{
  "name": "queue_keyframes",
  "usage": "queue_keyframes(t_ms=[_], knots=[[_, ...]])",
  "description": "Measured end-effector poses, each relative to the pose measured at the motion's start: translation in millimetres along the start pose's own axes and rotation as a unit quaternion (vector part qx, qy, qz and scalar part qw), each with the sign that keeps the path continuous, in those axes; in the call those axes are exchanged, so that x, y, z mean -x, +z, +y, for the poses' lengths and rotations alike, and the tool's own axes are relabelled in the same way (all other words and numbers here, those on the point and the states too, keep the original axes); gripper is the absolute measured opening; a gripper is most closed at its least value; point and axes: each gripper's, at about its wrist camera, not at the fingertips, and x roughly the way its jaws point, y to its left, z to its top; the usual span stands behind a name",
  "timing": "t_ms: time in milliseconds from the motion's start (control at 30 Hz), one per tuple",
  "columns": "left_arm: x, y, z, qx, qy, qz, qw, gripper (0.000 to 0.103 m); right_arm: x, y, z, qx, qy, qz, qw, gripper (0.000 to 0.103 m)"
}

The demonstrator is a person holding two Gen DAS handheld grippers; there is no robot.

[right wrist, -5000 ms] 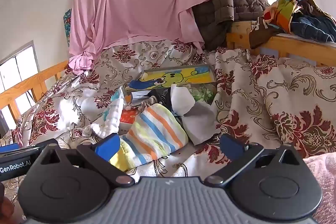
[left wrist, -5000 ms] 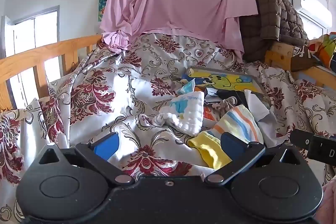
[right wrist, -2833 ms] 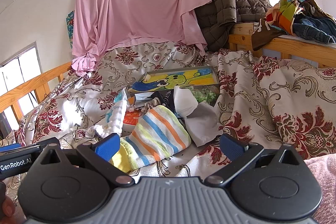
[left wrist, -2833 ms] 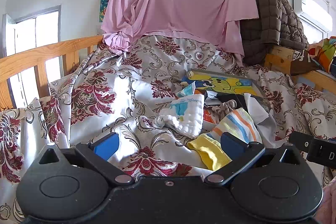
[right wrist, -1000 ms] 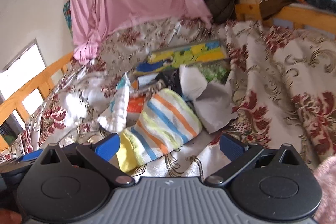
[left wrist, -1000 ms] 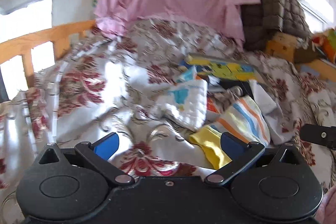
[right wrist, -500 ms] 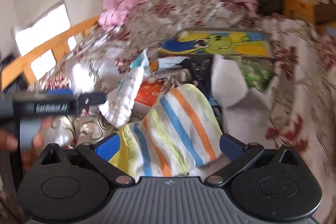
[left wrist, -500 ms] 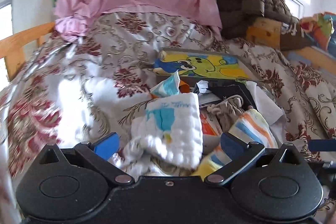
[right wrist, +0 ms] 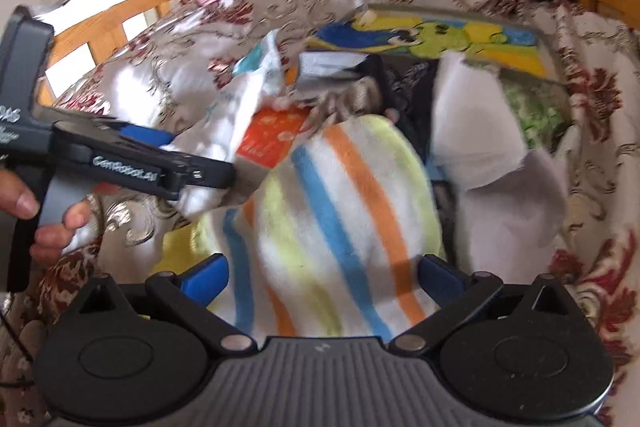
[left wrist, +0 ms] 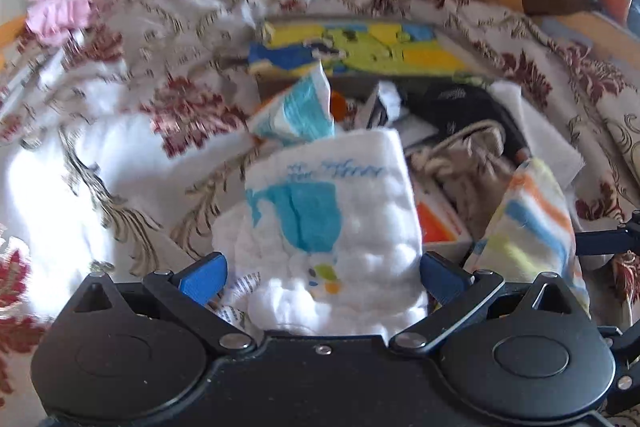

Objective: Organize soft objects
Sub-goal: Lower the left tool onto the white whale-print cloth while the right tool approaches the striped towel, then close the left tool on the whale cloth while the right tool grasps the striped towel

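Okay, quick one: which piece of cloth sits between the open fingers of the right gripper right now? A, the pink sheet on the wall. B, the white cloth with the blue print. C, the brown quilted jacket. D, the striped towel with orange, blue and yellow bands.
D: in the right wrist view the striped towel fills the gap of the open right gripper.

Both tongs gape wide: left tongs (left wrist: 322,273), right tongs (right wrist: 322,273). A hand (right wrist: 38,215) at nine o'clock grips the left handle.
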Motion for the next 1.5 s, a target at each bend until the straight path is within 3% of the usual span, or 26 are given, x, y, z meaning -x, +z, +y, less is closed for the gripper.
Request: queue_keyframes(t_ms=[300, 433, 567, 733, 967, 1267, 1500], knots=[[-8, -2, 12, 0.022, -0.039, 0.035, 0.9984, 0.094, 6, -6, 32, 0.077, 0.061, -0.002, 0.995, 0.103], [-7, -1, 12, 0.029, -0.03, 0.046, 0.9981, 0.077, 8, -9, 42, 0.099, 0.068, -0.006, 0.993, 0.103], [1, -1, 10, 0.024, -0.03, 0.053, 0.9979, 0.054, 12, -6, 33, 0.071, 0.043, -0.019, 0.996, 0.102], [16, -3, 4, 0.011, -0.046, 0.056, 0.9973, 0.042, 15, -2, 15, 0.027, 0.005, -0.033, 0.999, 0.102], [26, -9, -4, -0.006, -0.07, 0.069, 0.9952, 0.039, 4, 0, 8, 0.014, -0.011, -0.02, 1.0, 0.102], [41, -16, 0, 0.0, -0.142, 0.108, 0.984, 0.039, -1, -4, 7, -0.017, 0.063, 0.006, 0.998, 0.102], [32, -14, 3, 0.021, -0.119, 0.115, 0.9859, 0.049, -5, -7, 16, 0.008, 0.053, 0.022, 0.998, 0.102]])
